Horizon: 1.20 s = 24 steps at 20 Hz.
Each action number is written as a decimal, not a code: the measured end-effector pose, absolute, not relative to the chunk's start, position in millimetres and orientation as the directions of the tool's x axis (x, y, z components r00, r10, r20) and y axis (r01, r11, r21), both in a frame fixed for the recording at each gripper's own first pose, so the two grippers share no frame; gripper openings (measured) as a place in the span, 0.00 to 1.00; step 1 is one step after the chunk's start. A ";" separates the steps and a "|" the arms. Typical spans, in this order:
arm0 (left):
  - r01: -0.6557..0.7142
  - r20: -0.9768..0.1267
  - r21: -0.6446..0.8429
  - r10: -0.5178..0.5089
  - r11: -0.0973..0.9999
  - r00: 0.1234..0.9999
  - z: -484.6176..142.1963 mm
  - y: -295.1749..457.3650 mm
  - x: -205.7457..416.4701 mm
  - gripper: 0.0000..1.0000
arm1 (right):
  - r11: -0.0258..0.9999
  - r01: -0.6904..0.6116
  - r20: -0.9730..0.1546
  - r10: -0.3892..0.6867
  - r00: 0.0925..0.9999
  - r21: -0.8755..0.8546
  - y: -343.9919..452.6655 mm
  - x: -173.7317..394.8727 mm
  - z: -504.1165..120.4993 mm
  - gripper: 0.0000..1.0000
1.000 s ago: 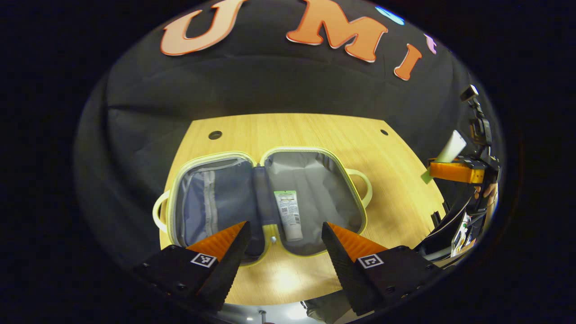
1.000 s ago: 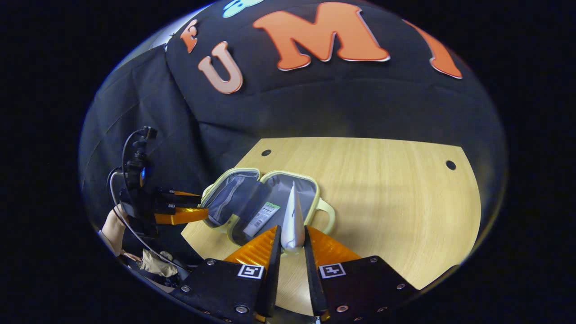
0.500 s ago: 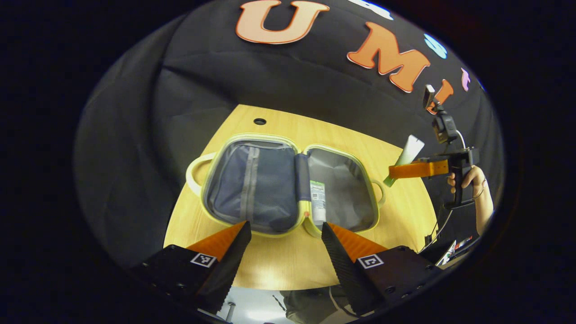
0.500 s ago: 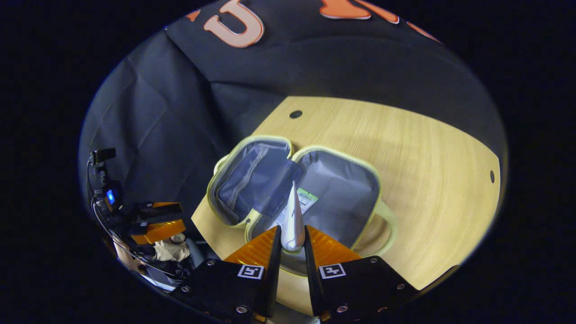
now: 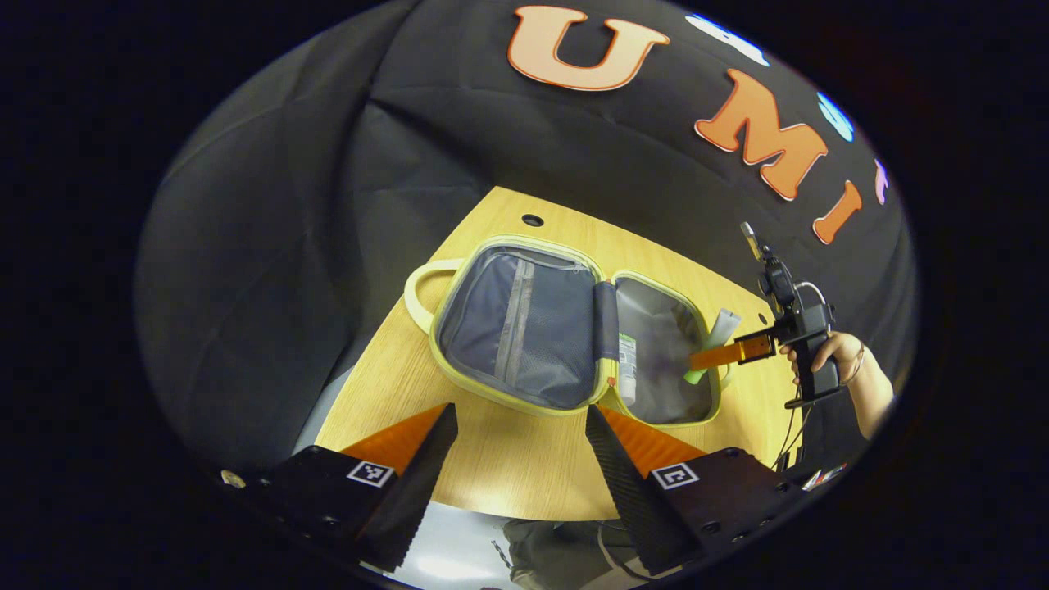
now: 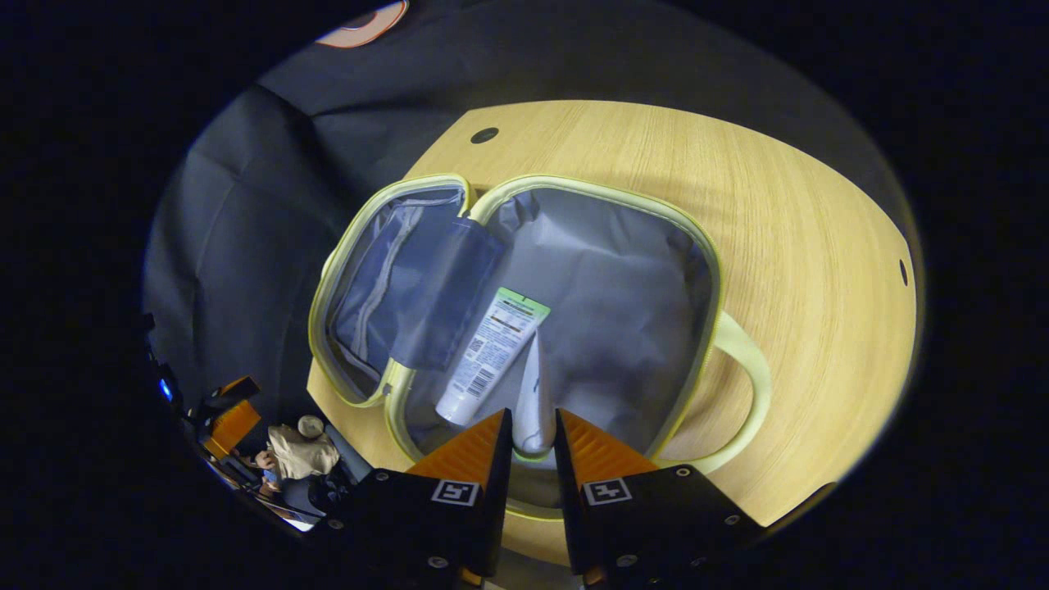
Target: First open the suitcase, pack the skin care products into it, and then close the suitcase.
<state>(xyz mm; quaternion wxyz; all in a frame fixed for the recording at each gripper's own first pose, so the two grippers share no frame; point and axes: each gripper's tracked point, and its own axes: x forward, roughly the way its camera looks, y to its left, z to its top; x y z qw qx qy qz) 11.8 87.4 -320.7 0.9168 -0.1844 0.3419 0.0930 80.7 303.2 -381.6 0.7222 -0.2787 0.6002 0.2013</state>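
A small pale-yellow suitcase (image 5: 426,283) (image 6: 742,344) lies open flat on the wooden table, grey lining up. One white tube (image 6: 488,356) (image 5: 627,369) with a green end lies in its right half, near the hinge. My right gripper (image 6: 533,426) is shut on a second white tube (image 6: 531,393), held just above that half beside the first tube. In the left gripper view that gripper (image 5: 697,365) and the held tube (image 5: 715,336) hang over the right half. My left gripper (image 5: 520,426) is open and holds nothing, back from the table's near edge.
The wooden table (image 6: 803,229) has small round holes at its far corners (image 5: 533,220) (image 6: 484,134). A hand (image 5: 836,352) holds the right gripper's handle at the right. Black cloth walls stand behind and to the left.
My right gripper has come down and forward with its tube, from above the table's edge to low over the suitcase's right half. My left gripper has drawn back and swung left, still open.
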 end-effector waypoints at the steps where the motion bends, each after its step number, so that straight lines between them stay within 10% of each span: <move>1: -0.306 -0.660 -0.287 0.044 0.908 0.750 -320.3 90.4 13.0 0.98 | 0.765 -0.625 -0.980 -0.037 0.195 -0.153 303.9 79.8 -378.9 0.33; 2: -0.314 -0.657 -0.295 0.046 0.902 0.752 -320.3 92.2 15.4 0.98 | 0.770 -0.620 -0.979 -0.028 0.200 -0.149 305.3 81.3 -374.9 0.27; 3: -0.314 -0.653 -0.299 0.047 0.901 0.756 -317.8 92.8 18.7 0.98 | 0.775 -0.617 -0.980 -0.013 0.196 -0.134 307.4 81.6 -374.5 0.48; 6: -0.302 -0.636 -0.296 0.049 0.906 0.770 -310.1 94.5 32.1 0.98 | 0.774 -0.620 -0.975 0.018 0.223 -0.128 310.0 85.0 -363.5 0.58; 9: -0.288 -0.627 -0.326 0.022 0.901 0.779 -311.0 89.6 46.6 0.98 | 0.748 -0.650 -0.953 0.081 0.291 -0.135 316.6 87.8 -348.7 0.94; 24: -0.393 -0.507 -0.657 0.008 0.643 0.862 -365.0 266.4 134.5 0.98 | 0.772 -0.621 -0.830 0.255 0.497 -0.134 291.7 65.6 -257.0 0.96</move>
